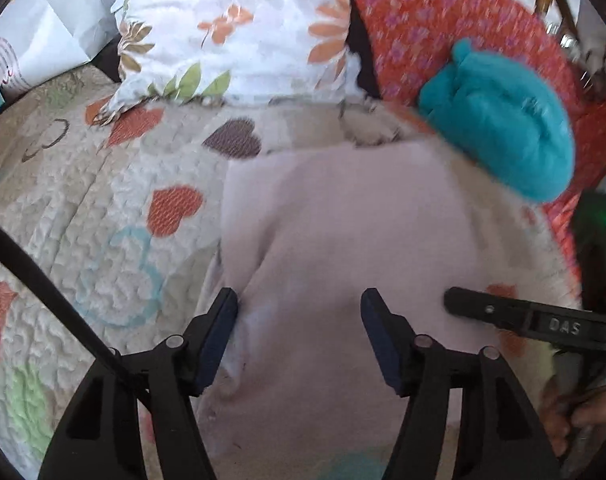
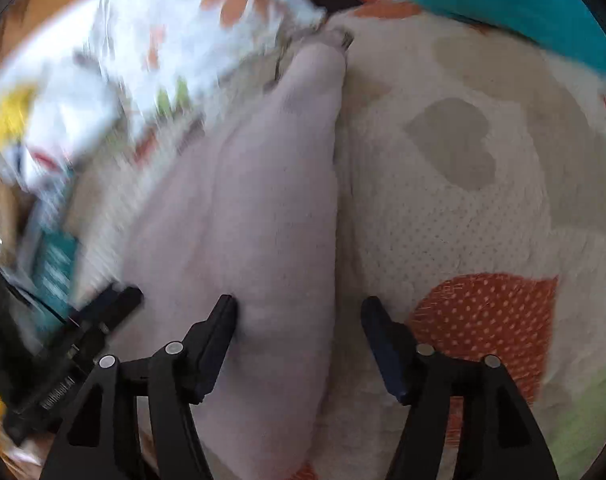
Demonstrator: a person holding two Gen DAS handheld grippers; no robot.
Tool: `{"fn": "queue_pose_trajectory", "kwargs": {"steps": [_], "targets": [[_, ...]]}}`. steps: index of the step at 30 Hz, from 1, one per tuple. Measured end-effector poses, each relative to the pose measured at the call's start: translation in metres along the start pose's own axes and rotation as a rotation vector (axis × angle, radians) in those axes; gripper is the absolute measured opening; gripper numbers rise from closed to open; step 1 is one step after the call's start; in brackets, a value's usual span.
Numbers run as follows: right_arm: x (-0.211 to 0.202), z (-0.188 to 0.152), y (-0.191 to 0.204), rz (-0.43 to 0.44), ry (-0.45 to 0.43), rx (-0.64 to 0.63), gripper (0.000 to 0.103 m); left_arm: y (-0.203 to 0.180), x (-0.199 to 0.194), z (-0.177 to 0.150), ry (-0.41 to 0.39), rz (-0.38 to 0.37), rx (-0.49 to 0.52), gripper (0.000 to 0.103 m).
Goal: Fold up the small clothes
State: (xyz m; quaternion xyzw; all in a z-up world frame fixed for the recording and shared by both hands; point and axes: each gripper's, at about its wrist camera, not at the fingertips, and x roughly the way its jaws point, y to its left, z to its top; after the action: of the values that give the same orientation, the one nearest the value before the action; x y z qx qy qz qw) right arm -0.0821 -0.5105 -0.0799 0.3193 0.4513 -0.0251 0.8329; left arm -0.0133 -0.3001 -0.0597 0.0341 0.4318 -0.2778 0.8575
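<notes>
**Both claws released over the pink garment, no grip on either side**

Nearest: my left gripper [image 1: 299, 332] has its jaws spread wide and holds nothing. The pale pink garment [image 1: 343, 240] lies flat under and between the fingers; the left finger sits at the cloth's left edge, where there is a small rumple.

My right gripper [image 2: 299, 336] is also spread and holds nothing. It straddles the garment's right edge: one finger over pink cloth, the other over the heart-print quilt [image 2: 463, 200]. In the left view, one right finger shows low over the right part of the cloth.

Middle: the garment lies on the quilt, running away from me, narrower at the far end. The right view is motion-blurred, so I cannot tell the edge detail.

Far: a teal fleece item [image 1: 503, 128] just beyond the garment's far right corner, resting against an orange patterned fabric [image 1: 443, 28]; a floral pillow [image 1: 231, 28] behind.

Risks, as I judge them:
- Closing here could pinch quilt along with cloth, since both are soft and lie flush.
- The rumpled left edge could give a crooked fold.
- A far-going fold could drag into the teal item.
</notes>
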Motion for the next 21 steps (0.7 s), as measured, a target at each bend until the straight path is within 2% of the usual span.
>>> {"fn": "queue_pose_trajectory", "kwargs": {"steps": [2, 4, 5, 6, 8, 13, 14, 17, 19, 21], "targets": [[-0.011, 0.007, 0.000, 0.028, -0.030, 0.013, 0.070, 0.004, -0.004, 0.002, -0.011, -0.035, -0.037, 0.066], [-0.022, 0.011, 0.002, -0.003, -0.083, -0.007, 0.070, 0.008, 0.000, 0.003, -0.013, -0.052, -0.078, 0.071], [-0.028, 0.015, 0.001, -0.023, -0.110, -0.012, 0.070, 0.009, 0.005, 0.003, 0.002, -0.038, -0.078, 0.072], [-0.031, 0.017, -0.002, -0.031, -0.123, -0.006, 0.070, 0.008, 0.018, 0.002, 0.049, 0.003, -0.055, 0.072], [-0.029, 0.018, -0.006, -0.021, -0.116, 0.017, 0.070, 0.003, 0.029, 0.000, 0.082, 0.052, -0.016, 0.072], [-0.036, 0.021, -0.015, -0.001, -0.117, 0.076, 0.070, 0.007, 0.008, 0.013, -0.018, 0.003, -0.055, 0.072], [-0.039, 0.023, -0.013, 0.005, -0.125, 0.074, 0.070, 0.008, 0.008, 0.017, -0.027, 0.012, -0.059, 0.072], [-0.052, 0.030, -0.013, -0.006, -0.170, 0.054, 0.071, 0.007, 0.029, 0.029, 0.033, 0.050, -0.044, 0.073], [-0.055, 0.031, -0.014, -0.021, -0.181, 0.050, 0.071, 0.005, 0.055, 0.031, 0.100, 0.082, -0.012, 0.076], [-0.055, 0.032, -0.015, -0.040, -0.184, 0.049, 0.071, 0.007, 0.078, 0.033, 0.147, 0.104, -0.008, 0.084]]}}
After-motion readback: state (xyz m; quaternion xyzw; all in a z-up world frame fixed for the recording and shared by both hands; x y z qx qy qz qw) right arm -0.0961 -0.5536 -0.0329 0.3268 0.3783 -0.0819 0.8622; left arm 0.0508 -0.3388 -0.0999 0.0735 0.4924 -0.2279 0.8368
